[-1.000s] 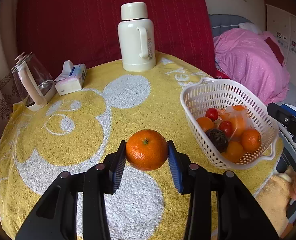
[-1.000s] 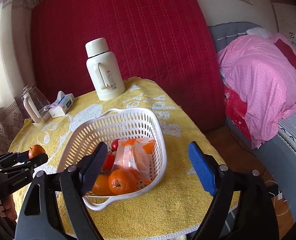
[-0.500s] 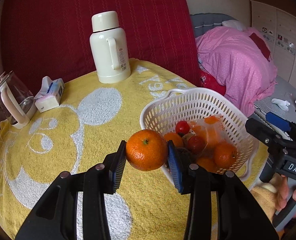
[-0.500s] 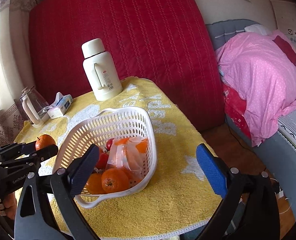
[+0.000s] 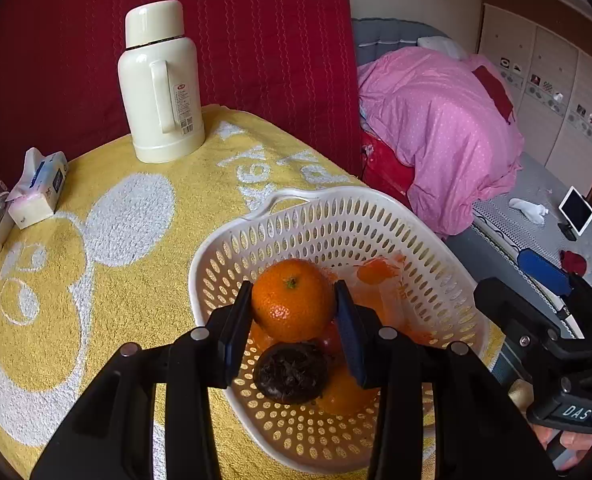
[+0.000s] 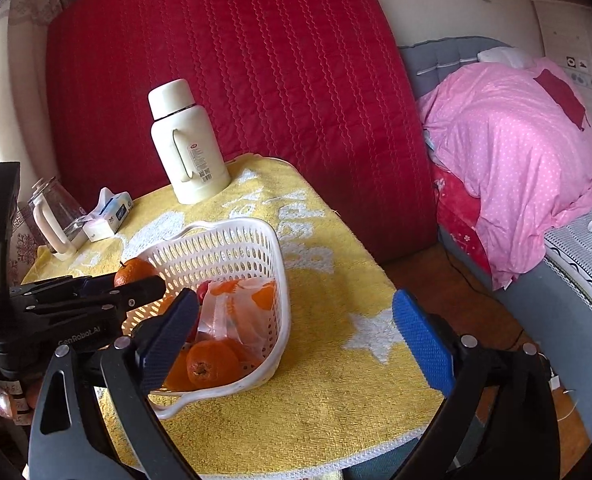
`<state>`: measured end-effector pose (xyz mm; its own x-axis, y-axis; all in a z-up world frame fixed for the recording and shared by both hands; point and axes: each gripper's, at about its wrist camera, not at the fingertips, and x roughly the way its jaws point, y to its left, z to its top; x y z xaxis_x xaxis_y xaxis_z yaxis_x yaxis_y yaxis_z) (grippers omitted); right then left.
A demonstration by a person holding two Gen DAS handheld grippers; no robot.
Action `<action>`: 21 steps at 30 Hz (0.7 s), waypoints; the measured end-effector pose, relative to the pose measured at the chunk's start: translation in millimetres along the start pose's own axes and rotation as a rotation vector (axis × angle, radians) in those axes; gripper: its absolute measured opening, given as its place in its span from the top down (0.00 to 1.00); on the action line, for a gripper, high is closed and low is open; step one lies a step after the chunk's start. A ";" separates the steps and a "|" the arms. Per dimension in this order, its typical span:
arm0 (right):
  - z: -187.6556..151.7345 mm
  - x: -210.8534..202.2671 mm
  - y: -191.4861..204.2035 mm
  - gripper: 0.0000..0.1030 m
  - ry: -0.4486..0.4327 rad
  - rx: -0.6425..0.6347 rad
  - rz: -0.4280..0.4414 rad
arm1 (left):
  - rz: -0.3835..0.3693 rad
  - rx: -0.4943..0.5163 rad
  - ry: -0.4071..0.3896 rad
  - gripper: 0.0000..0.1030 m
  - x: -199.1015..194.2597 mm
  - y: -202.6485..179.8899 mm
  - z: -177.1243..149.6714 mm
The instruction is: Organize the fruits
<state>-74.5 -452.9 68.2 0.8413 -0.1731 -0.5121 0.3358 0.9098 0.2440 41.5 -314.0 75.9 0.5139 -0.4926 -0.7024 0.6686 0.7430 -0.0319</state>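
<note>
My left gripper [image 5: 293,309] is shut on an orange [image 5: 290,294], its blue pads pressing both sides. The orange hangs over the near-left part of a white perforated basket [image 5: 338,228] on a yellow towel-covered table [image 5: 116,280]. Below it in the basket lie a dark wrinkled fruit [image 5: 290,372], several oranges, small red fruits and a plastic bag [image 6: 236,314] of orange pieces. In the right wrist view the held orange [image 6: 134,272] sits just above the basket [image 6: 238,246] rim. My right gripper [image 6: 296,302] stands wide open with nothing between its jaws, at the basket's near right.
A cream thermos [image 5: 160,80] stands at the table's back, with a tissue pack [image 5: 40,188] and a glass kettle [image 6: 54,216] at the left. A red quilted panel [image 6: 256,80] rises behind. A bed with a pink duvet [image 5: 436,120] lies to the right, beyond the table edge.
My left gripper has carried the orange to the right, from over the bare towel to over the basket. My right gripper's jaws have spread wider; it has otherwise stayed in place.
</note>
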 end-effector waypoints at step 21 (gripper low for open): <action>1.3 -2.8 7.3 0.04 0.005 -0.039 -0.024 | 0.090 -0.012 -0.082 0.10 -11.7 5.2 6.0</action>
<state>-73.9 -446.2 72.5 0.8311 -0.1929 -0.5215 0.3387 0.9195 0.1997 42.2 -307.1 88.2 0.6141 -0.4583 -0.6425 0.6114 0.7911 0.0201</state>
